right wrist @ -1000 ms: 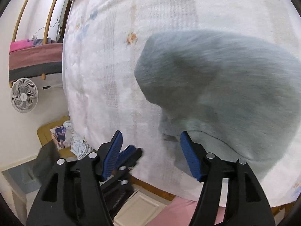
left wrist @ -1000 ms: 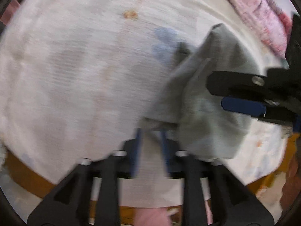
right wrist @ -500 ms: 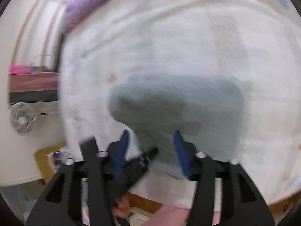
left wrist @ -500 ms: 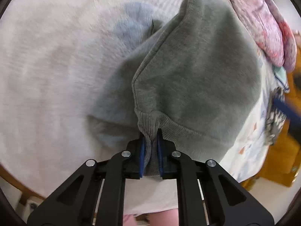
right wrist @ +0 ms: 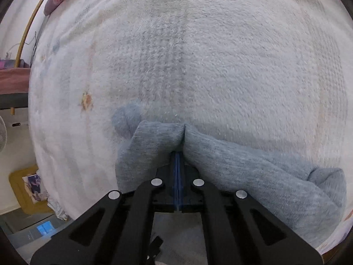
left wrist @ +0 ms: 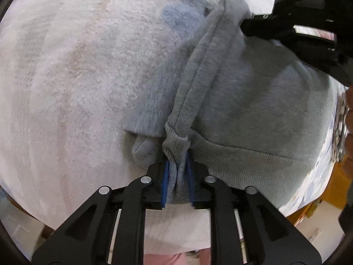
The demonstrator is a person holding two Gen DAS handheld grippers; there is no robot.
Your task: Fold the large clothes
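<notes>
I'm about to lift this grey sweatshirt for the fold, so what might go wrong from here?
1. The left gripper holds only a bunched bit of ribbed hem of the grey fleece sweatshirt, and its jaws are opening; it may slip out.
2. The right gripper pinches a thin fold, which may pull free.

left gripper (left wrist: 177, 177): matte black plastic frame, two angular arms with long triangular cut-outs
left fingers (left wrist: 165, 183): black, lined inside with thin blue pads
left screws: four round silver heads in a shallow arc across the arms
left rods: pale metal bars showing through the cut-outs
right gripper (right wrist: 177, 176): same black frame, same cut-outs, four silver screw heads
right fingers (right wrist: 175, 176): blue pads, narrow
clothing: pink fabric at the bottom edge of the left wrist view
</notes>
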